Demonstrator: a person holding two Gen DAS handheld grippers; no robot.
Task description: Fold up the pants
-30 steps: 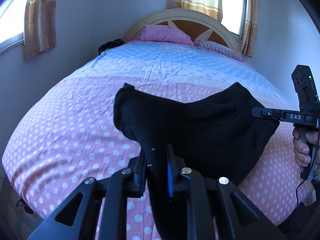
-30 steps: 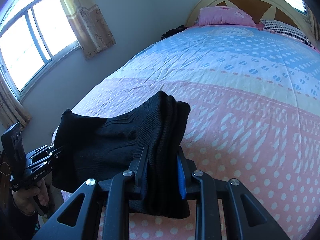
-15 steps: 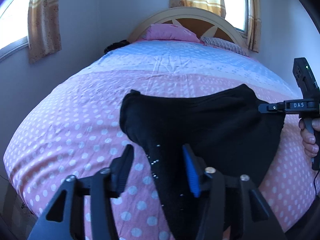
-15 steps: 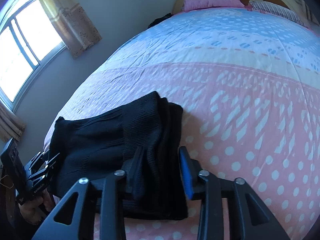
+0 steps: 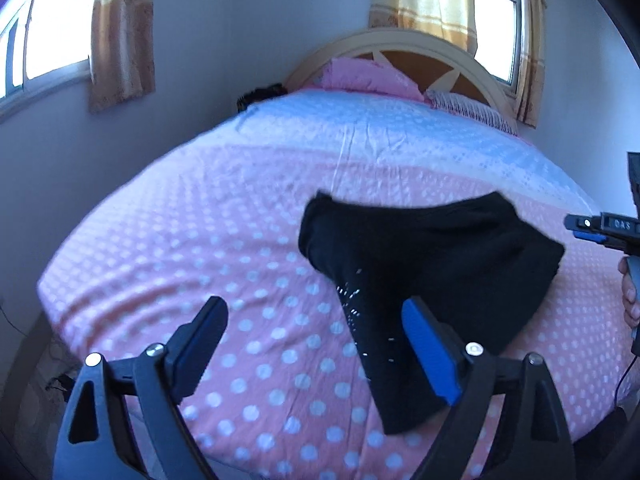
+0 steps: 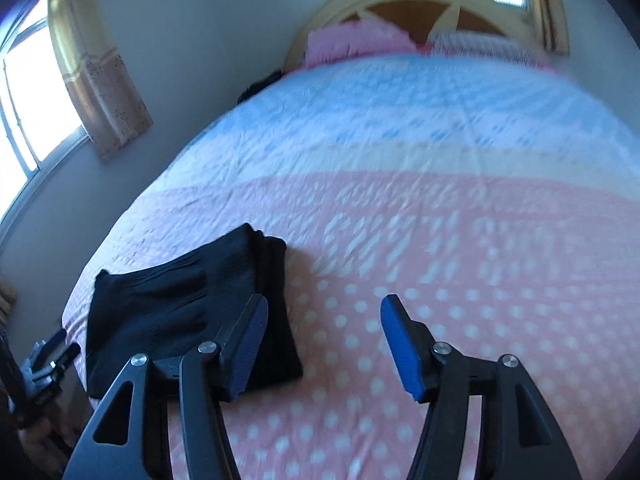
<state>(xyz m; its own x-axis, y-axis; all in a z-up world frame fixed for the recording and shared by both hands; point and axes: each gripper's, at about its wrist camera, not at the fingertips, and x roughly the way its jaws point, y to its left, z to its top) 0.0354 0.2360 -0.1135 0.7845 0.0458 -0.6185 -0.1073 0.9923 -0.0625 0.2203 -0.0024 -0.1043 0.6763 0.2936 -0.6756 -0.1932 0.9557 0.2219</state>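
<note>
Left wrist: jaws wide, pants (image 5: 432,264) free.

A home bedroom. A bed (image 5: 248,216) fills the scene, covered with a pink polka-dot sheet near and a pale blue band far. At the far end stand an arched wooden headboard (image 5: 404,46) and a pink pillow (image 5: 368,76). 2 windows (image 5: 52,44) with yellow-and-tan curtains (image 5: 122,28) sit in plain pale walls, 1 far left, 1 far right.

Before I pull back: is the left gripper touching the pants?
Cannot tell. In the left wrist view the left gripper is open, but the pants run behind its right finger, hiding any gap.
</note>
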